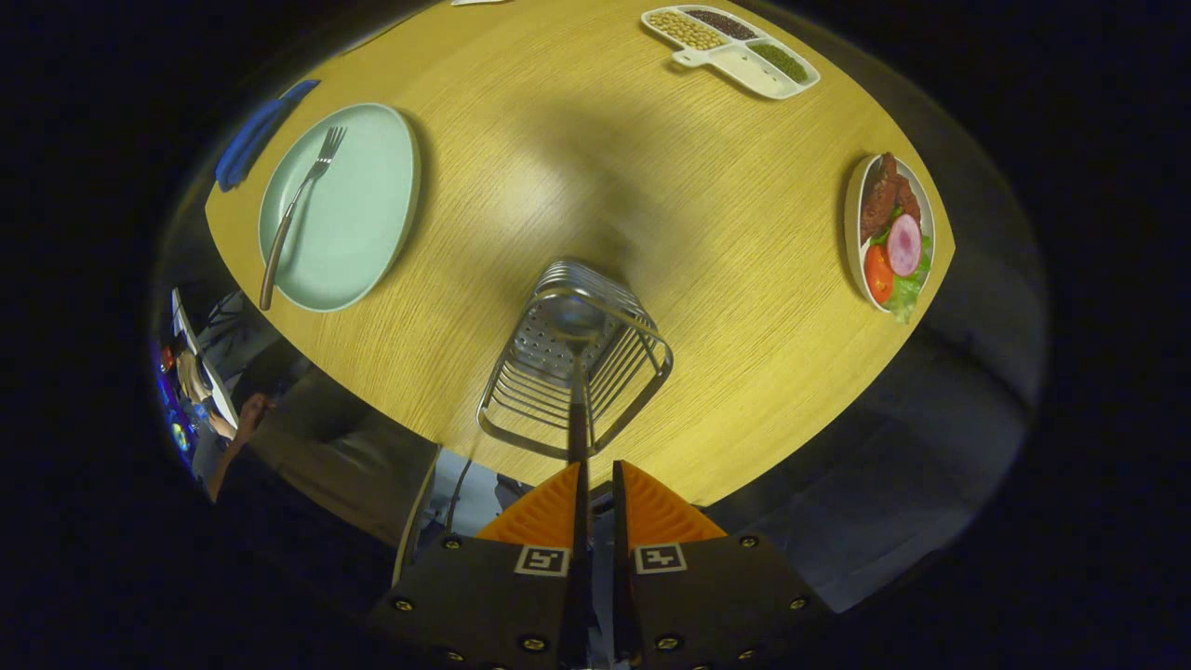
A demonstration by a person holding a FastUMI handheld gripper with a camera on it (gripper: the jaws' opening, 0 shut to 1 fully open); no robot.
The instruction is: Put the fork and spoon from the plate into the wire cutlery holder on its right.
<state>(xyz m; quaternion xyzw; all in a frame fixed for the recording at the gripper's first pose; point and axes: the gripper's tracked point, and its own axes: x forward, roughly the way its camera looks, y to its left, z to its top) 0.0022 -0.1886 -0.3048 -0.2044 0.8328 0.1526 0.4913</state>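
The claw [595,484], pinching a thin, stiff, slippery spoon [578,409] by its handle, lowers its bowl into the wire cutlery holder [577,358]; the light fork [302,209] lies on the plate [358,233].

light: dim, warm overhead | shadow: soft, on desk [651,186] beyond fingers [549,512] | edges: fisheye-bent, blurred

1. One wire cutlery holder [575,358], the landmark, on one wooden table [595,167].
2. One spoon [577,409], bowl inside the holder.
3. One gripper [595,489], fingers pinching the spoon handle.
4. One green plate [358,219] left of the holder; one fork [300,200] on it.
5. Two food dishes: one divided tray [735,51] beyond the holder, one salad plate [891,233] to its right.
6. One blue cloth [256,140] left of the plate.
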